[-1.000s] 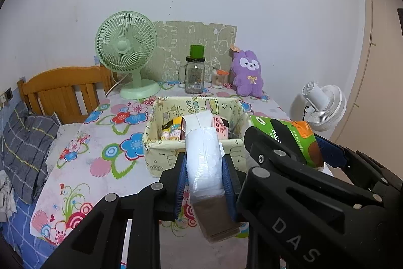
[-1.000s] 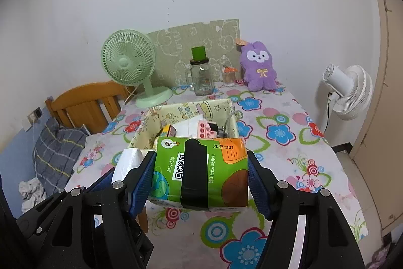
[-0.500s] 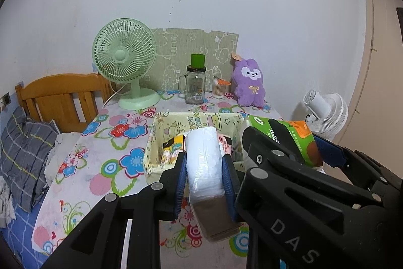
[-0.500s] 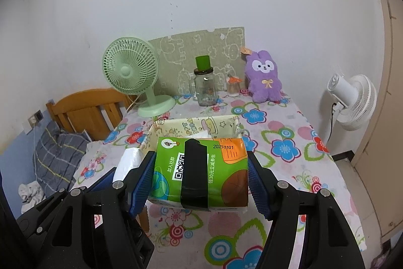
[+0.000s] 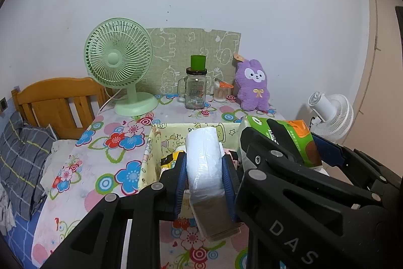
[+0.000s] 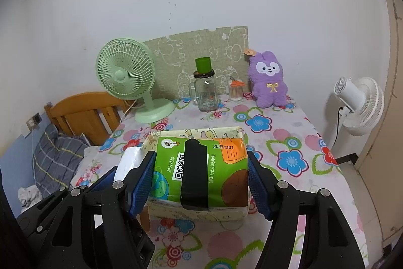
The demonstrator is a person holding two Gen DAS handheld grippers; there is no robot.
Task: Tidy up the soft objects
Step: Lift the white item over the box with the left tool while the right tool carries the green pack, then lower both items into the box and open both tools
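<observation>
Both claws have drawn closer to the fabric basket [image 5: 151, 155] over the last second, so it now sits right under what they carry. From where I stand, the left claw [image 5: 204, 175] is clamped on a white tissue pack [image 5: 204, 163], its blue pads pressing both sides, held above the basket's near wall. Just beside it, the right claw [image 6: 201, 183] grips a green tissue pack [image 6: 201, 173] with a black strip down its face, hanging over the basket [image 6: 201, 214] on the flowered tabletop [image 6: 289, 143]. Further back stand a green desk fan [image 5: 118, 62], a glass jar with a green lid [image 5: 196, 90] and a purple plush bunny [image 5: 253, 85] against the wall.
</observation>
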